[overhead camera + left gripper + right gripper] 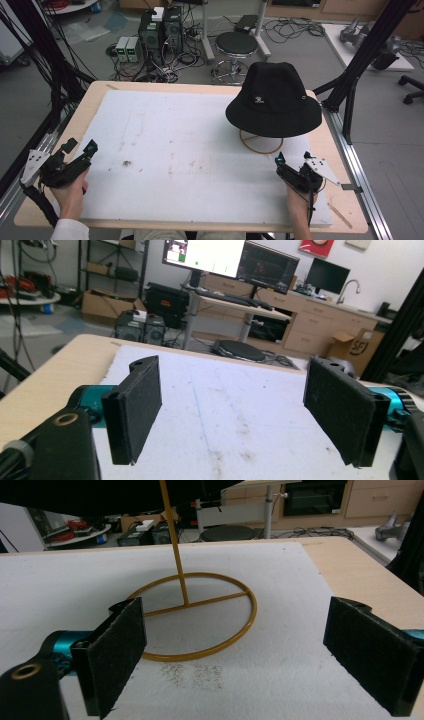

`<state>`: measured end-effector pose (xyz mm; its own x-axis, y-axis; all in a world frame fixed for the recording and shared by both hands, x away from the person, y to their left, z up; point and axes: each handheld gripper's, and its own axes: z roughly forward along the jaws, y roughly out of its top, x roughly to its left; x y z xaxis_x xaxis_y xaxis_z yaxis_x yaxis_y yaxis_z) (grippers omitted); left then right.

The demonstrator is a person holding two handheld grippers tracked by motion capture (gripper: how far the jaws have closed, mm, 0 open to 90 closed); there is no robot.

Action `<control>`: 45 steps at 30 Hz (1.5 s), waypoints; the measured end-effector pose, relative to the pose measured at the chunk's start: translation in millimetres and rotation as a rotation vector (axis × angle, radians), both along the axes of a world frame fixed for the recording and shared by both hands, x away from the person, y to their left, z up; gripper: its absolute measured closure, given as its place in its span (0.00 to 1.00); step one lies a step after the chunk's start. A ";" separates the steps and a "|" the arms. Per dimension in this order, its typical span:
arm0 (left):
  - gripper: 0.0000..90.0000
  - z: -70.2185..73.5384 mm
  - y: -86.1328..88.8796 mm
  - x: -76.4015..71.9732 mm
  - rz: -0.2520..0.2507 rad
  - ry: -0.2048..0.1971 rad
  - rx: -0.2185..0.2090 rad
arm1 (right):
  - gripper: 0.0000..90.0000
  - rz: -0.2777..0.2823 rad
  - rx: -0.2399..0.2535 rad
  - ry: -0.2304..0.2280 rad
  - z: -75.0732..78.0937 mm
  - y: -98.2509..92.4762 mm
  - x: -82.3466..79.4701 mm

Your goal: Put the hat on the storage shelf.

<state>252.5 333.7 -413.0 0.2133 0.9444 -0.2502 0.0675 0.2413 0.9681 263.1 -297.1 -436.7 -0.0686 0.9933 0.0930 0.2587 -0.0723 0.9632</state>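
Black hat [273, 100] on stand, beyond right tool [292, 159]

Inventory, counted:
- black bucket hat [273, 99]: 1
- gold wire stand [196, 615] with ring base: 1
- white foam mat [185, 155]: 1
- wooden bench [95, 102]: 1
- handheld grippers: 2, left gripper [80, 146] and right gripper [293, 157]
- round stool [236, 44]: 1

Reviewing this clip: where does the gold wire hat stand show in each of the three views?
High view: stand right of centre, its ring under the black hat.
Left gripper view: not in it.
Right gripper view: centre, ring and post on the white mat.
Shared landmark: the white mat.
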 end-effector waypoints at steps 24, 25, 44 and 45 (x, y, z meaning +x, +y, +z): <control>0.26 -13.5 -0.2 -12.5 0.018 0.017 0.058 | 0.10 0.017 0.003 0.007 -0.1 1.8 0.4; 0.26 -14.4 0.6 -12.9 0.021 0.019 0.057 | 0.10 0.020 0.002 0.006 -0.5 1.5 1.1; 0.26 -17.2 -0.9 -12.9 0.011 0.030 0.064 | 0.10 0.023 0.004 0.009 -0.9 1.5 1.6; 0.26 -17.4 -1.0 -12.7 0.010 0.030 0.063 | 0.10 0.023 0.010 0.011 -1.0 1.9 1.5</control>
